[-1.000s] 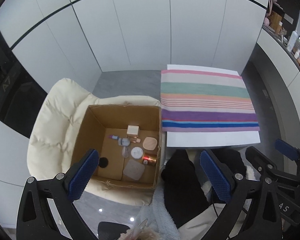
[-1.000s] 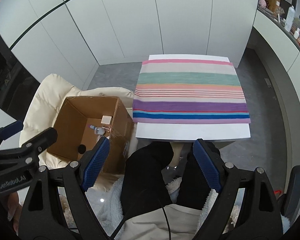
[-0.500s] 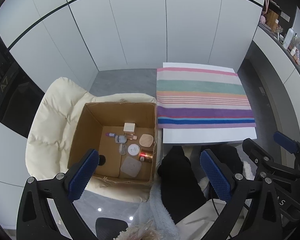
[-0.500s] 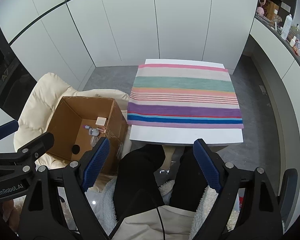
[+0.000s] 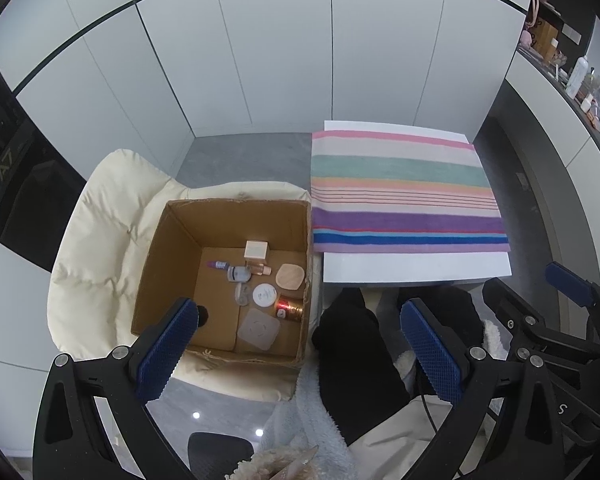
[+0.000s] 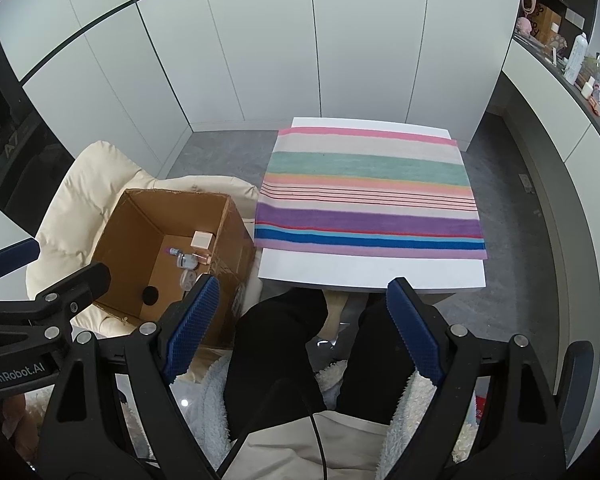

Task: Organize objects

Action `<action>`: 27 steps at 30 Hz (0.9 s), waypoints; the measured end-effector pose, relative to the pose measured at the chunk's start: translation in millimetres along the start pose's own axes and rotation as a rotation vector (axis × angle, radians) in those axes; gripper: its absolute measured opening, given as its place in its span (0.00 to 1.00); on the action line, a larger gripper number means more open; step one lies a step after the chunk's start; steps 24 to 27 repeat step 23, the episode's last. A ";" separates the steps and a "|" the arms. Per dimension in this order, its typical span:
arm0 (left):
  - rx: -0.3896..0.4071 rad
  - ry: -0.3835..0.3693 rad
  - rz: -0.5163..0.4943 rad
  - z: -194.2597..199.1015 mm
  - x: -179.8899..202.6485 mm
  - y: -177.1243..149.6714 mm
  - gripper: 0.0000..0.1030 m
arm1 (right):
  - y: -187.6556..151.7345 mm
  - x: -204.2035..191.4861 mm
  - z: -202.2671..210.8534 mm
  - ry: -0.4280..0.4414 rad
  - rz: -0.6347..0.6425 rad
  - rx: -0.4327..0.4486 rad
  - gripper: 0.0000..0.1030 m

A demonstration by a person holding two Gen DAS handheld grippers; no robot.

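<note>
Small cosmetics lie crowded at the bottom of a deep cardboard box (image 5: 172, 264) on a cream padded chair (image 5: 100, 240), beside a table whose striped cloth (image 5: 400, 196) carries nothing; the tall walls and tight cluster could lead a descending finger to knock a neighbouring piece or catch the cardboard rim. The left gripper (image 5: 296, 344) and right gripper (image 6: 304, 328) hang high above the seated person's lap, both with fingers spread wide, holding and touching nothing.
</note>
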State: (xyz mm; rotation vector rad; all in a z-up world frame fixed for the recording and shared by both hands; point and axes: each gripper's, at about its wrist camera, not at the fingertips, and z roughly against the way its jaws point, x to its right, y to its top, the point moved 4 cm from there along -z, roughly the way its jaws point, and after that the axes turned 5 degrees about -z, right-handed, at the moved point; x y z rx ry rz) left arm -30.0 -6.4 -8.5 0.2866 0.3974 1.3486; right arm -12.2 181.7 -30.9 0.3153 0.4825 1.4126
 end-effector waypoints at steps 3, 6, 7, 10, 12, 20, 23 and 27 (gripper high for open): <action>-0.003 -0.008 0.000 -0.7 0.7 -0.2 0.99 | -0.5 0.4 -0.6 0.004 -0.002 -0.005 0.85; -0.005 -0.007 -0.004 -1.4 1.8 -1.0 0.99 | -0.8 1.5 -1.4 0.001 -0.002 -0.006 0.85; -0.006 -0.009 -0.007 -1.3 2.4 -1.1 0.99 | -1.0 2.1 -1.7 0.001 -0.002 -0.006 0.85; -0.009 -0.014 -0.009 -2.1 2.4 -1.2 0.99 | -2.0 3.4 -2.0 0.003 -0.005 -0.010 0.85; -0.010 -0.019 -0.009 -3.1 2.0 -1.0 0.99 | -2.5 3.8 -2.0 0.001 -0.005 -0.011 0.85; -0.016 -0.033 -0.010 -7.1 3.8 -0.9 0.99 | -2.8 3.3 -4.7 -0.002 -0.007 -0.018 0.85; -0.023 -0.040 -0.008 -7.9 3.8 -0.1 0.99 | -2.7 2.9 -6.3 -0.004 -0.008 -0.023 0.85; -0.023 -0.040 -0.008 -7.9 3.8 -0.1 0.99 | -2.7 2.9 -6.3 -0.004 -0.008 -0.023 0.85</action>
